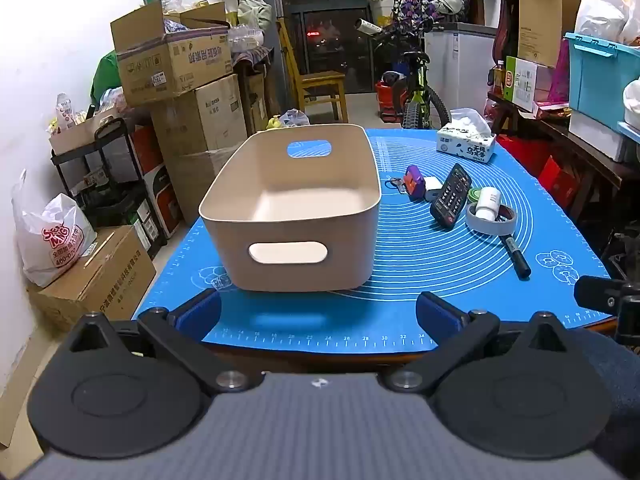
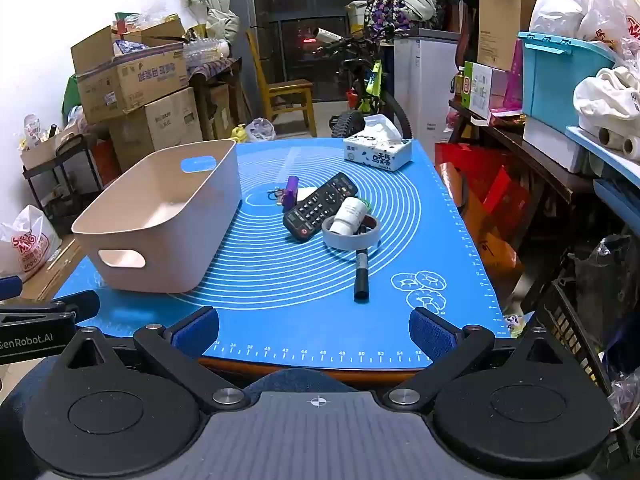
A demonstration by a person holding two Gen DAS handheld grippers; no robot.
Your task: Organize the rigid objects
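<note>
Right gripper [image 2: 314, 330]: fingers [image 2: 196, 330] spread wide, nothing between them, over the near edge of the mat.
Mat [image 2: 280, 300]: blue, with white rings, covered the tabletop.
Bin [image 2: 168, 220]: beige, empty, upright on the mat's left side, a handle slot faced the camera.
Remote [image 2: 320, 208]: black, lay right of the bin, its far end propped on the small things behind it.
Tape roll [image 2: 350, 236]: grey, touched the remote's near right side.
Bottle [image 2: 350, 216]: white, tilted, rested in the tape roll.
Marker [image 2: 361, 276]: black, ran from under the roll toward the camera.
Purple item [image 2: 291, 196]: behind the remote; kind unclear.
Tissue box [image 2: 378, 152]: at the far edge, well apart from the pile.
Left gripper [image 2: 36, 324]: partly seen at the left edge.
</note>
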